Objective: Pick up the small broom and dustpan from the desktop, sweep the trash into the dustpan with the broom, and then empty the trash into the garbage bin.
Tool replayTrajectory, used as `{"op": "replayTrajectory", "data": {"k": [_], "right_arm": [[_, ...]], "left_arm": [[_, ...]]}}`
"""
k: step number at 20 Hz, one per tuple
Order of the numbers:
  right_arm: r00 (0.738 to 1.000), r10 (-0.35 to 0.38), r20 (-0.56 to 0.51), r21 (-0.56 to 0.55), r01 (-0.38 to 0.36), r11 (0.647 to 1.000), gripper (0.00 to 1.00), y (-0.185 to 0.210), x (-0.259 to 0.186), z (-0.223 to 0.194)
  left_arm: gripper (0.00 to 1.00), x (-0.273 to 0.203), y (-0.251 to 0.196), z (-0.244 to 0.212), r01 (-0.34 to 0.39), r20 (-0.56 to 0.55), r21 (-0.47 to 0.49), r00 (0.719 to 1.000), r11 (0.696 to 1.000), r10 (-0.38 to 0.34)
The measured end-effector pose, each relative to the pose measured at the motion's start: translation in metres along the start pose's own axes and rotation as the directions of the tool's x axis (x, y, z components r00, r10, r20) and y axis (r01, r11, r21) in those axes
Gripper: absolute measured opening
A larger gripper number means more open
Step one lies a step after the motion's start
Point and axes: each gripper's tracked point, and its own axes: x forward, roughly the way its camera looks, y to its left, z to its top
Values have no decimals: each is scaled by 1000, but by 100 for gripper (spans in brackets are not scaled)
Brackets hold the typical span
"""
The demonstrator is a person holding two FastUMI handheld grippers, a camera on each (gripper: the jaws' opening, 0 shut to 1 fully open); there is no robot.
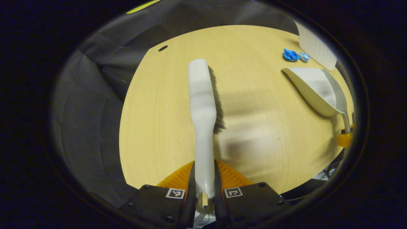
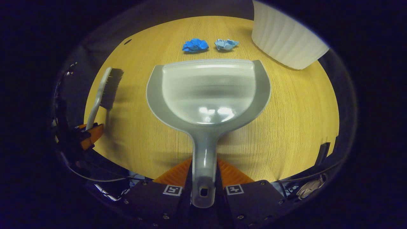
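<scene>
Pinching the broom (image 1: pixel 203 105) handle, the left gripper (image 1: pixel 203 187) fingers hold it above the worktop (image 1: pixel 159 127). The right gripper (image 2: pixel 203 187) fingers clamp the dustpan (image 2: pixel 208 92) handle, near two crumpled blue paper balls (image 2: pixel 195 45) and the white garbage bin (image 2: pixel 286 41).

the left gripper (image 1: pixel 203 190) has a black body with dark screws along its near edge and a square black-and-white marker on each side. the right gripper (image 2: pixel 203 190) looks the same: black body, small screws, paired square markers, thin cables trailing nearby.
</scene>
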Motion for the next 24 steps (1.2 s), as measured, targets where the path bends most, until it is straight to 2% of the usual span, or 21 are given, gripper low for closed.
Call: {"op": "replayTrajectory", "data": {"k": [4, 5, 7, 10, 12, 16, 21, 24], "right_arm": [[1000, 3, 3, 10, -3, 1000, 35, 1, 0, 1], [1000, 4, 3, 11, -4, 1000, 35, 1, 1, 1], [1000, 6, 2, 15, -6, 1000, 35, 1, 0, 1], [1000, 6, 2, 18, -6, 1000, 35, 2, 1, 1], [1000, 6, 3, 20, -6, 1000, 35, 2, 1, 1], [1000, 13, 9, 37, -13, 999, 35, 3, 2, 1], [1000, 21, 9, 53, -21, 998, 35, 4, 2, 1], [1000, 23, 9, 57, -23, 998, 35, 4, 2, 0]], "left_arm": [[27, -3, 1, 4, 5, 0, -5, 1000, 1000, -5], [31, -3, 2, 5, 3, 7, 0, 1000, 1000, -3], [27, -2, 0, 12, 6, 19, 9, 1000, 1000, -6], [27, -1, 2, 28, 13, 48, 40, 999, 999, -15], [31, -1, 7, 45, 16, 73, 76, 997, 997, -21], [30, 0, 8, 85, 14, 128, 170, 991, 985, -36], [30, -1, 1, 133, -6, 198, 280, 979, 960, -52], [30, -1, -8, 161, -15, 235, 358, 969, 933, -75]]}}
